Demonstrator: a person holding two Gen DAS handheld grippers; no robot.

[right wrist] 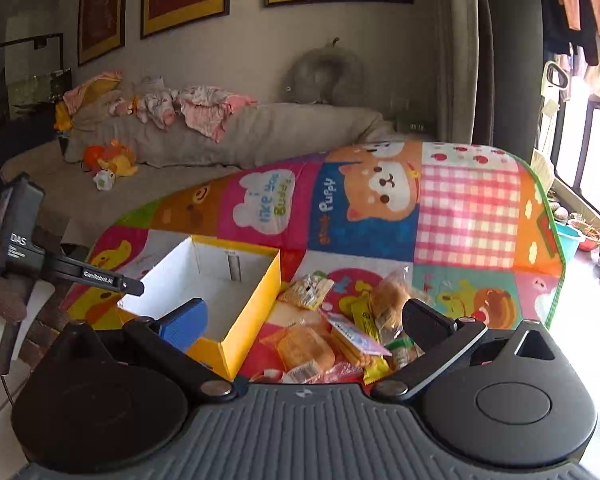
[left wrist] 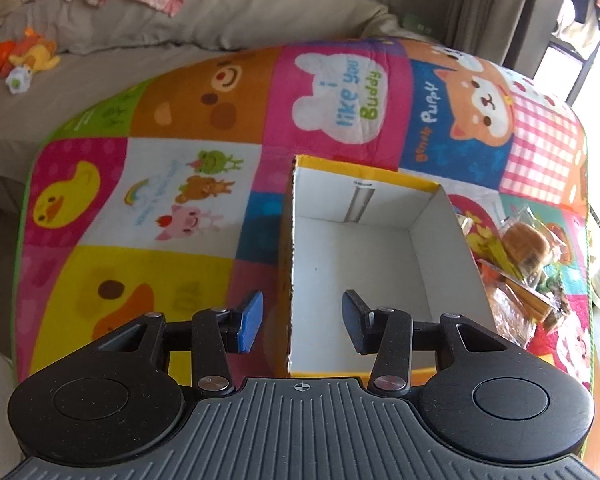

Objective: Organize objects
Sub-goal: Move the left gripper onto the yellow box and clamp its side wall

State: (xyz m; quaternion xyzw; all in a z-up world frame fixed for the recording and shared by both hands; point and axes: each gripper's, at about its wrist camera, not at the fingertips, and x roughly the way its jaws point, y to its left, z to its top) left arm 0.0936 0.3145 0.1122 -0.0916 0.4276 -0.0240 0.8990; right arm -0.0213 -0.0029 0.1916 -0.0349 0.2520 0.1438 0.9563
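Both tongs gape empty: left gripper [left wrist: 303,322] straddles the yellow box [left wrist: 380,208] wall, right gripper [right wrist: 306,322] hovers over the snack packets [right wrist: 340,340].

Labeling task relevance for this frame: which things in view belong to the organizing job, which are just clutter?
Job:
yellow box, empty
snack packets piled beside it
left tool, open
right tool, open

Lying about:
plush toy on sofa
baby clothes
grey pillow

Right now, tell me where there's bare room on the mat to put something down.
The box is empty inside. The mat is bare left of the box, over the duck and animal squares, and beyond it toward the checked pink square. It is crowded right of the box, where the snack packets are heaped.
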